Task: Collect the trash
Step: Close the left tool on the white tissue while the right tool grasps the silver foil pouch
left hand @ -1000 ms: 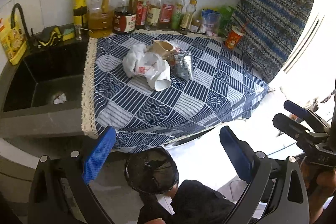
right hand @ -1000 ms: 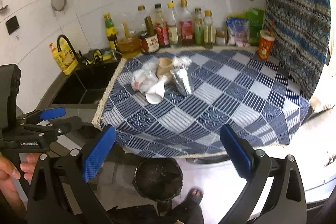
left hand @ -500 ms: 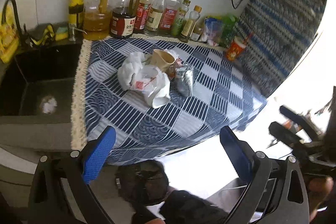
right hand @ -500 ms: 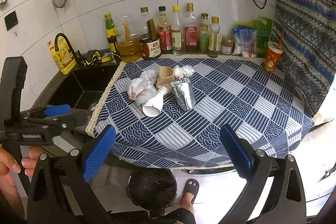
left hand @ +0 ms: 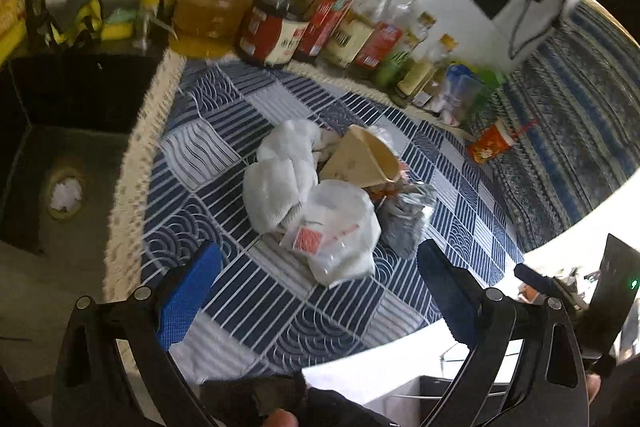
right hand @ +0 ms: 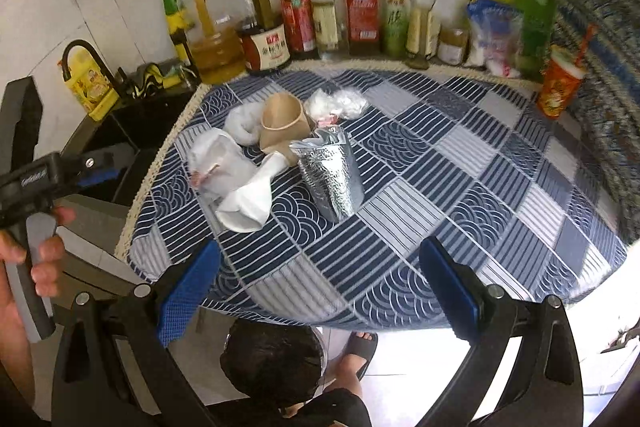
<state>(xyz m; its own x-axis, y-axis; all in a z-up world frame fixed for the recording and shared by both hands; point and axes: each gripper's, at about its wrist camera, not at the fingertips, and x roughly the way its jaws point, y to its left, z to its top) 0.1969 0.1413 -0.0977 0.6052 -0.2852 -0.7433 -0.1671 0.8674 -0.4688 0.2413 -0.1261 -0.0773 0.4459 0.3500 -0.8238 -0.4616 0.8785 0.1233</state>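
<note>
A heap of trash lies on the blue patterned cloth (right hand: 460,163): white plastic bags (left hand: 340,231) (right hand: 224,167), a crumpled white tissue (left hand: 280,183), a tan paper cup on its side (left hand: 360,163) (right hand: 282,123) and a silver foil pouch (right hand: 330,177) (left hand: 404,223). My left gripper (left hand: 316,291) is open and empty, hovering just short of the white bags. My right gripper (right hand: 320,283) is open and empty over the cloth's near edge, in front of the foil pouch. A black-lined trash bin (right hand: 272,359) stands on the floor below.
A row of sauce and oil bottles (right hand: 320,11) lines the back wall. An orange drink cup with a straw (right hand: 560,87) stands at the far right. A black sink (left hand: 60,155) lies left of the cloth. The patterned curtain (right hand: 600,27) hangs at right.
Both grippers have moved forward toward the counter. The left one has closed in most, and the trash heap now fills the middle of its view. Both stay open.
</note>
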